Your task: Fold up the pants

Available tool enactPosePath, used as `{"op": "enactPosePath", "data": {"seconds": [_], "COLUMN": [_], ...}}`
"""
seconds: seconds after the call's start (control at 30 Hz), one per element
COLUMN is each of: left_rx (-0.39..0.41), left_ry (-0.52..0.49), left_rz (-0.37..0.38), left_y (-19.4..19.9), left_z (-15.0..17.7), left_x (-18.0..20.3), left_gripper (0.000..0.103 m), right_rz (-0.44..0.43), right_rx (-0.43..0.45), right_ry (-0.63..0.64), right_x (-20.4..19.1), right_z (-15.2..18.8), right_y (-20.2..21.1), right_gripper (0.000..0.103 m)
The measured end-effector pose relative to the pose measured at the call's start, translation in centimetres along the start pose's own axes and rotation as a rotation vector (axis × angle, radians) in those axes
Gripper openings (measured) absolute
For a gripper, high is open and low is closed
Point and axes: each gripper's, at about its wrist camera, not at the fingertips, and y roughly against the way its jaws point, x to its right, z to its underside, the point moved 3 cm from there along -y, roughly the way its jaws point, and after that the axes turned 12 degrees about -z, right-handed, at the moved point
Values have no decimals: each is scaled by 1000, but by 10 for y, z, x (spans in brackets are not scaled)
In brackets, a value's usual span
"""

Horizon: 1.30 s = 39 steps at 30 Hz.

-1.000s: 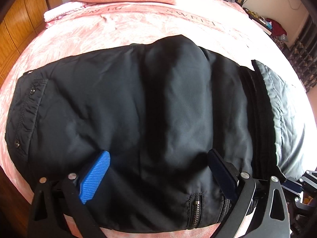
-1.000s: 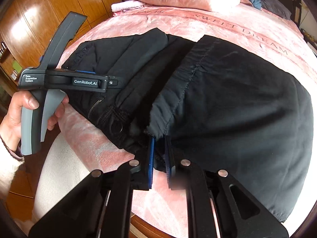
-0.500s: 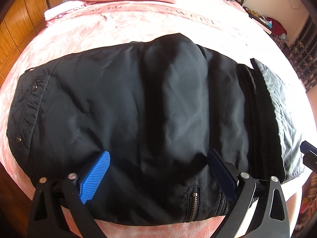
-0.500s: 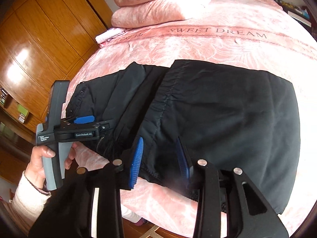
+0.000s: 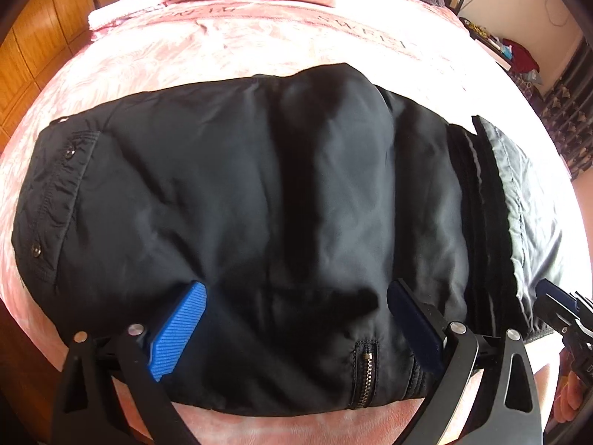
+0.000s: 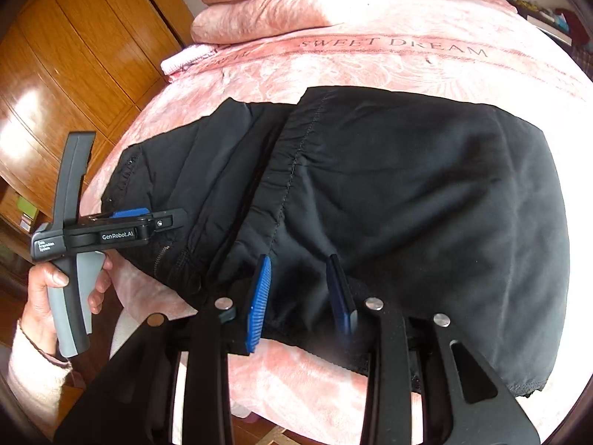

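Black pants [image 5: 281, 200] lie folded across the pink bedspread [image 5: 229, 55], with a zipper [image 5: 365, 378] at the near edge. A gathered hem [image 6: 289, 181] of the top layer crosses the lower layer. My left gripper [image 5: 296, 319] stands wide open just over the near edge of the pants, nothing pinched. In the right wrist view a hand [image 6: 48, 289] holds the left gripper [image 6: 163, 221] at the left end of the pants. My right gripper [image 6: 300, 293] is open over the near edge of the folded layer, its blue pads [image 6: 259, 304] apart from the cloth.
Pink pillows [image 6: 274, 7] and a folded towel [image 6: 185, 61] lie at the head of the bed. A wooden wardrobe [image 6: 74, 55] stands on the left. Clutter [image 5: 519, 55] sits beyond the far right corner. The bed's near edge runs just below both grippers.
My right gripper was shut on the edge of the top layer a second ago; it has let go, opened, rolled and drawn back a little. The left gripper has stayed put.
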Motion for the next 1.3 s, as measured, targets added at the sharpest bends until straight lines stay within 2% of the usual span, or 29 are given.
{"op": "enactPosePath", "data": {"seconds": [0.17,0.27,0.33,0.43,0.63,0.77,0.9,0.97,1.1,1.2,1.3], "left_rx": [-7,-22,-26,-56,-129,-154,-148,-138,-144,-140,-138], "left_ry": [172,245,287,364,537,579,600,600,624,671,709], "left_rz": [96,58,23,-7,-11,33,44,53,107,149,171], "left_y": [15,18,19,19,-1,-16,-24,-24,-31,-37,-41], "left_z": [3,9,16,32,54,54,44,36,25,19,15], "left_x": [-47,-86,-112,-149,-206,-217,-216,-212,-210,-209,-210], "left_gripper": [97,97,96,78,78,78,75,65,63,58,45], "right_rz": [-2,-11,-9,-5,-4,11,11,12,16,18,15], "right_rx": [-6,-20,-26,-19,-10,-21,-21,-22,-22,-23,-25], "right_ry": [8,-9,-21,-15,-23,-10,-17,-16,-18,-9,-8], "right_x": [-3,-2,-1,-3,0,1,3,3,4,4,5], "right_z": [1,3,5,6,1,3,4,5,5,6,6], "right_y": [1,-4,-8,-11,-11,-14,-16,-16,-19,-20,-20], "right_gripper": [34,34,38,38,38,38,38,38,39,40,40]}}
